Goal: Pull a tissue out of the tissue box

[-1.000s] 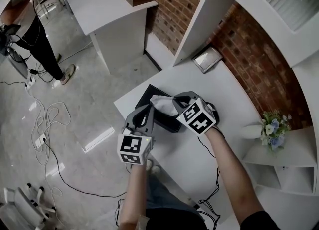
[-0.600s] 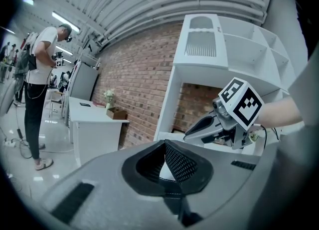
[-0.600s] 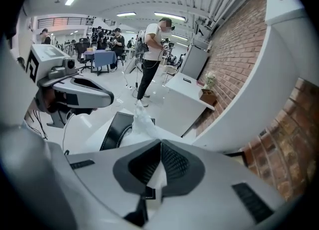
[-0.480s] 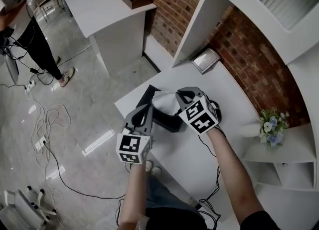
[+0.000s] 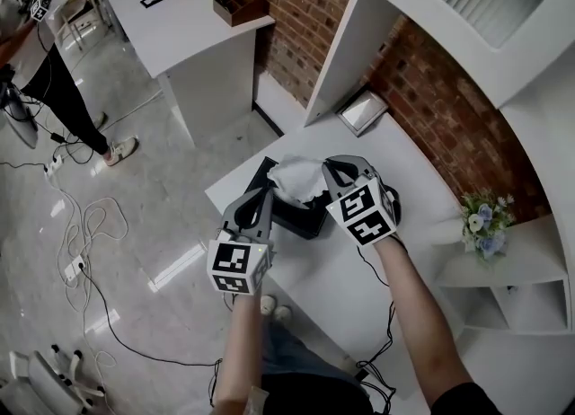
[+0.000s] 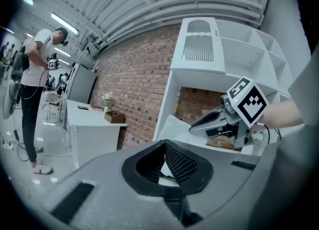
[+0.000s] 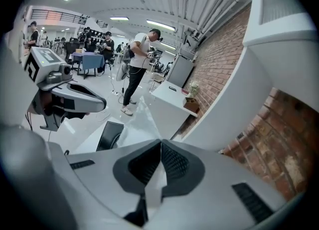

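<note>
The tissue (image 5: 296, 178) stands up out of the top of the black tissue box (image 5: 301, 218), a crumpled white sheet bunched above the opening. Its side at 3 o'clock is gripped by the right gripper (image 5: 334, 169), whose jaws are clenched on it (in the right gripper view a strip of the white sheet runs down between the closed pads, and the rest fans out ahead toward the box). The box lies on a white table (image 5: 422, 180), near the table's corner at 10 o'clock.

The left gripper (image 5: 266, 196) reaches in from 7 o'clock of the box, with its tips at the box's near-left edge. In the left gripper view its jaws are closed tip to tip, and I cannot tell whether they pinch the box.

Farther out, a flat framed panel (image 5: 364, 110) lies at 1 o'clock of the box and a small bunch of flowers (image 5: 482, 223) sits at 3 o'clock. At 11 o'clock stands a second white table (image 5: 180, 18) bearing a wooden tray (image 5: 235, 2). A person (image 5: 54, 72) stands at 10 o'clock, and cables (image 5: 81, 216) trail over the floor at 8 o'clock.
</note>
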`<state>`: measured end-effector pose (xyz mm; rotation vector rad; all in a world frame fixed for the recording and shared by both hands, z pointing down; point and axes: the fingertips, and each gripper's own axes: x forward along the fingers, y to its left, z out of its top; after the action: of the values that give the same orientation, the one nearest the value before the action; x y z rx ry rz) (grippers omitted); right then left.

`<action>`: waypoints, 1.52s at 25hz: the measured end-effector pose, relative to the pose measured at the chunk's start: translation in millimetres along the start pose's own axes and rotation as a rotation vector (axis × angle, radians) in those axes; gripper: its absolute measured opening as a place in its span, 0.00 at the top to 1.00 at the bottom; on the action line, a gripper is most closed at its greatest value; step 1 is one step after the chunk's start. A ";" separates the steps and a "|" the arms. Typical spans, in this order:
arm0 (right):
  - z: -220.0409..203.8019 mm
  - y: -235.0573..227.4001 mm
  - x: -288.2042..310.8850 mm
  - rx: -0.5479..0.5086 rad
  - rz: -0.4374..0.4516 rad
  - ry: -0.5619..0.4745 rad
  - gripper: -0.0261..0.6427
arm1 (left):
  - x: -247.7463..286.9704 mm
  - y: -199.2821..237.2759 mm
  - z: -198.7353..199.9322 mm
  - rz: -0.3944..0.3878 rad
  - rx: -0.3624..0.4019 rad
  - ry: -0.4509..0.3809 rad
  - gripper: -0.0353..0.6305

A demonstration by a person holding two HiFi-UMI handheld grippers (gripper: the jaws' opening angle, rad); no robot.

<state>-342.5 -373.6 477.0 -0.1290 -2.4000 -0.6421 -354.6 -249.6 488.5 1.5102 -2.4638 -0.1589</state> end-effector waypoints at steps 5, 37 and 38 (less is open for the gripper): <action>6.5 -12.0 -26.1 0.058 -0.065 -0.059 0.96 | -3.5 -7.1 12.8 -0.010 0.024 -0.012 0.93; -97.4 -64.3 -301.6 0.741 -0.786 -0.615 0.96 | 9.9 -166.9 104.9 -0.292 0.288 -0.136 0.93; -103.0 -62.7 -303.9 0.746 -0.794 -0.610 0.96 | 10.4 -171.6 103.9 -0.300 0.288 -0.138 0.93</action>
<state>-60.2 -457.4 334.8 1.1281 -3.0900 0.0516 -238.8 -341.1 352.3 2.0517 -2.4293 0.0438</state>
